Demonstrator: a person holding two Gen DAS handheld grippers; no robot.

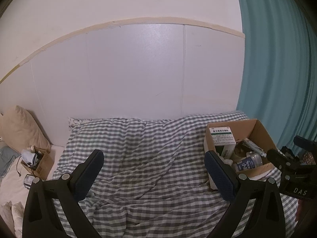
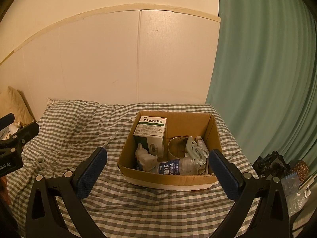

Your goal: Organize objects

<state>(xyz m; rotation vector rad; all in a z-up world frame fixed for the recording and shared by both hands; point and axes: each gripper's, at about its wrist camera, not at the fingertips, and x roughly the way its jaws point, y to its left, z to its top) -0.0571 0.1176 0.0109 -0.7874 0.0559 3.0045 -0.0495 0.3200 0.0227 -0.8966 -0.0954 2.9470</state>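
The white medicine box (image 2: 151, 130) standing in the carton (image 2: 168, 179) is showing a line of Chinese characters above a green stripe, reading roughly 复方感冒灵颗粒, with smaller print below too fine to read. The bottle (image 2: 176, 166) lying in the carton is wearing a blue label with large white Chinese characters, the first being 小 and the rest cut off by the carton wall. The right gripper's (image 1: 293, 170) body is showing "DAS" in the left wrist view, and the left gripper's (image 2: 11, 150) body is showing "bot.AI" in the right wrist view.
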